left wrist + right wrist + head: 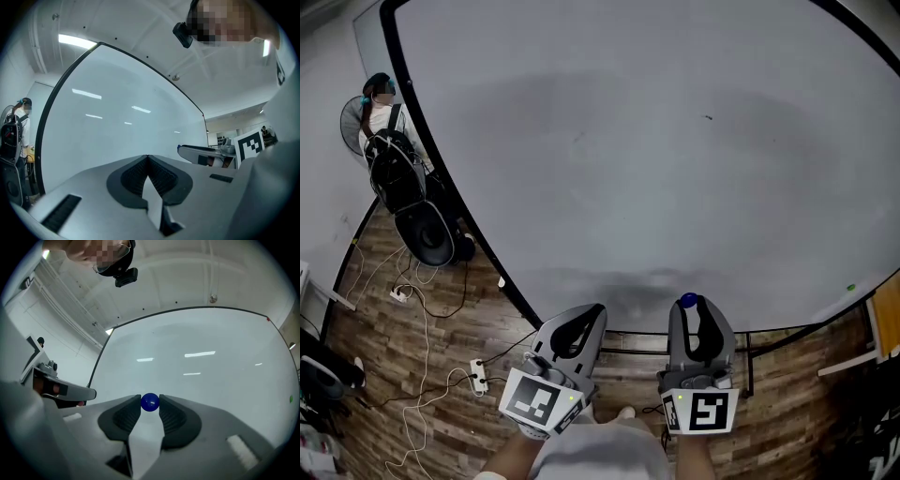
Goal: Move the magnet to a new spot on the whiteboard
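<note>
A small round blue magnet (150, 402) sits pinched between the tips of my right gripper (150, 402); the head view shows the magnet (687, 301) at the far end of that gripper (688, 304), just off the lower edge of the whiteboard (656, 159). My left gripper (586, 315) hangs beside it to the left, also near the board's lower edge. Its jaws meet at the tips with nothing between them, as the left gripper (148, 157) view shows. The whiteboard (201, 362) fills the background of both gripper views.
A small green dot (851, 288) sits at the board's lower right edge. A person (379, 112) stands at the far left beside black equipment (417, 211). Cables and a power strip (477, 376) lie on the wooden floor. The board's stand rails (769, 333) run below it.
</note>
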The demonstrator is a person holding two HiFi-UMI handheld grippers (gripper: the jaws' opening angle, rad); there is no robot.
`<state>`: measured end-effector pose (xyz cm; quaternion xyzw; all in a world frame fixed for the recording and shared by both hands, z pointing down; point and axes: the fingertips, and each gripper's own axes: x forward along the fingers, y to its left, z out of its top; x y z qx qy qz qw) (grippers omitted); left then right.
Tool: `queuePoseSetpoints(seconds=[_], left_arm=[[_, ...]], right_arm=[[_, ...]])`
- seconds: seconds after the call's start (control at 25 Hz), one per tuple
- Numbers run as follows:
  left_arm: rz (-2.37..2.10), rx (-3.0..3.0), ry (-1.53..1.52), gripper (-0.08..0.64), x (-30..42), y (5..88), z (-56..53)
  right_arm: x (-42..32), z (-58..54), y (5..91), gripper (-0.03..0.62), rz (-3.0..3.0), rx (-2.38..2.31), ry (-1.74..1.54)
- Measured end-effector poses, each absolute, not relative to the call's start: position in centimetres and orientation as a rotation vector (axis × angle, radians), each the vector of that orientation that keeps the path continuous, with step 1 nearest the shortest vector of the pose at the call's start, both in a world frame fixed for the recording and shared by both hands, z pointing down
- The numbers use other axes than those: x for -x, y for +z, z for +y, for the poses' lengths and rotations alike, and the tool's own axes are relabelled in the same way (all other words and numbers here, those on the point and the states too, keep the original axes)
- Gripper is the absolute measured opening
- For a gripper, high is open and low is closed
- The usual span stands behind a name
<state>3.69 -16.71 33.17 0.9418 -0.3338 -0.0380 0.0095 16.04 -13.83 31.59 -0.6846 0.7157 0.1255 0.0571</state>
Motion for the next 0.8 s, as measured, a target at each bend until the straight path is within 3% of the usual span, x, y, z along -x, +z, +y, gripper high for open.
queuePoseSetpoints(seconds=[0.52,0.8], left_arm=[[-1.028,-2.901,-0.077,0.006,-4.1,35.9,-17.0],[-1.083,-2.868,-0.088,0.006,0.0,35.7,-17.9]], right_arm=[[-14.9,-14.7,34.0,0.132,2.226,2.043,0.315],[-10.0,-16.4,32.9,0.132,2.301,1.981,0.360]])
